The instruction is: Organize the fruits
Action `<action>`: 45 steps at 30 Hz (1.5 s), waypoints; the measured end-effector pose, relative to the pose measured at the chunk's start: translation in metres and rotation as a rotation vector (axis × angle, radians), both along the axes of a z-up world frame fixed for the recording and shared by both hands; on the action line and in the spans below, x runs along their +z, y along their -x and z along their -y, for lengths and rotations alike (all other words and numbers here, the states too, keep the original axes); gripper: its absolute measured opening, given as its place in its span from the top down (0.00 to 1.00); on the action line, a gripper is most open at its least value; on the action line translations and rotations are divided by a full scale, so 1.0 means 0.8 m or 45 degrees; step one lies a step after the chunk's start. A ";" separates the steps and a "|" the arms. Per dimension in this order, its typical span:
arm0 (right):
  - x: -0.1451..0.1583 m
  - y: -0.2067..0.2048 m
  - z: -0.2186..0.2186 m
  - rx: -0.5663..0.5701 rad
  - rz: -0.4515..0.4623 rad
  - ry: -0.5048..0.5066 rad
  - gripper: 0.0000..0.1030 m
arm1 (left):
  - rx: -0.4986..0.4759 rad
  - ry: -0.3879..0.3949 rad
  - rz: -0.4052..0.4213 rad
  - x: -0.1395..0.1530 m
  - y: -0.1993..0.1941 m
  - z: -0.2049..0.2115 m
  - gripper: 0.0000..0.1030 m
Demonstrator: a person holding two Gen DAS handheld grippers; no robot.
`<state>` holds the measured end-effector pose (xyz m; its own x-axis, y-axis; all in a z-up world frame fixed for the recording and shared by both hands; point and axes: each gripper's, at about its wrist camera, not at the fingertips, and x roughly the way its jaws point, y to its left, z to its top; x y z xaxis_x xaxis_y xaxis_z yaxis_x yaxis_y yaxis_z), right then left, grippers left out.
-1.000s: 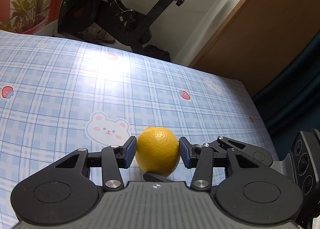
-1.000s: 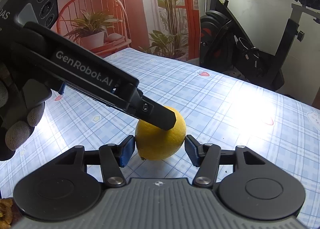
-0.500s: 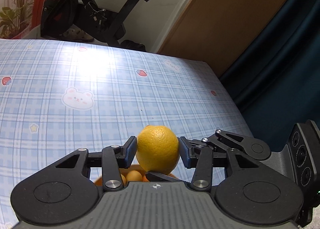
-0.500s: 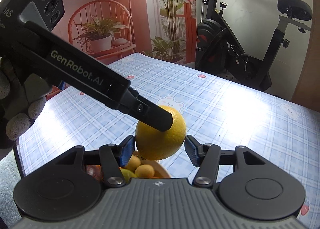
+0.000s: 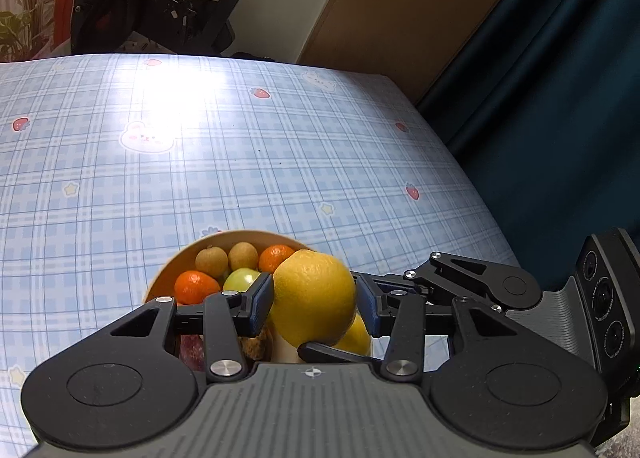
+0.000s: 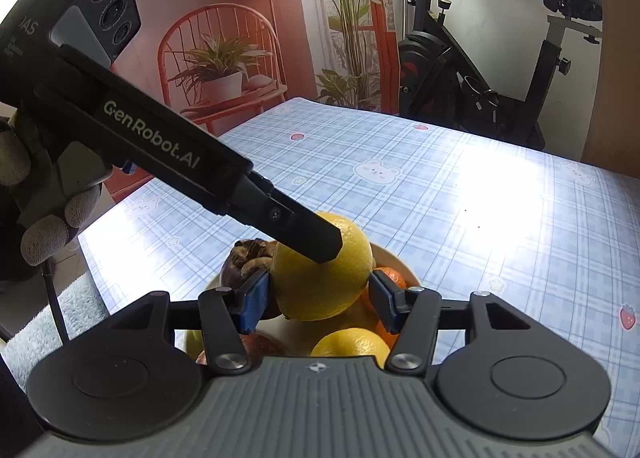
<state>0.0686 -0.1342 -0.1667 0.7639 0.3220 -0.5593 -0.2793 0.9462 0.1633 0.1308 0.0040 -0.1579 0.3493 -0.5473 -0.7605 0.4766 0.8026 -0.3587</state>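
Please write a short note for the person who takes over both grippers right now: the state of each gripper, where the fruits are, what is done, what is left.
Left gripper: shut on the big yellow citrus.
Right gripper: pads at both sides of the same fruit; the right pad seems slightly apart, so the grip is uncertain.
Position: the citrus hangs over the bowl, which already holds tangerines, a green fruit, longans and another yellow citrus.
Done: fruit brought above the bowl.
Left: lower it, open both grippers, withdraw.
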 end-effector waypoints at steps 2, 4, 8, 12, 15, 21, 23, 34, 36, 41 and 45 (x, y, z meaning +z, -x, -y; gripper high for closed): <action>0.001 0.004 0.000 0.002 0.006 -0.005 0.47 | -0.014 0.017 -0.013 -0.002 0.003 -0.003 0.55; 0.002 0.006 0.000 0.002 0.010 -0.009 0.48 | -0.020 0.006 -0.004 -0.002 0.009 -0.004 0.55; 0.000 0.000 -0.002 -0.012 0.002 0.011 0.48 | -0.004 0.003 0.001 -0.003 0.009 -0.001 0.55; -0.005 0.003 -0.001 -0.009 -0.014 -0.004 0.49 | 0.016 0.014 0.030 0.002 0.009 -0.001 0.55; -0.009 0.005 0.002 -0.027 -0.024 -0.006 0.48 | 0.046 0.008 0.082 0.010 0.012 -0.004 0.54; 0.003 0.017 0.010 -0.081 0.027 -0.035 0.45 | 0.143 -0.001 0.258 0.035 0.035 -0.025 0.35; 0.011 0.024 0.012 -0.126 0.059 -0.037 0.37 | 0.187 -0.004 0.341 0.046 0.049 -0.034 0.23; 0.083 0.085 0.042 -0.419 0.262 -0.162 0.00 | 0.400 -0.207 0.696 0.106 0.139 -0.053 0.10; 0.094 0.095 0.042 -0.472 0.275 -0.148 0.00 | 0.422 -0.220 0.712 0.113 0.147 -0.048 0.10; 0.118 0.111 0.040 -0.515 0.266 -0.126 0.00 | 0.473 -0.202 0.716 0.120 0.158 -0.052 0.09; 0.133 0.121 0.034 -0.559 0.259 -0.086 0.00 | 0.525 -0.228 0.726 0.128 0.166 -0.058 0.09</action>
<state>-0.0283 -0.1613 -0.0607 0.9272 -0.0248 -0.3738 0.1113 0.9710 0.2117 -0.0017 0.0502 -0.0557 0.8694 -0.1694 -0.4642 0.1959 0.9806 0.0090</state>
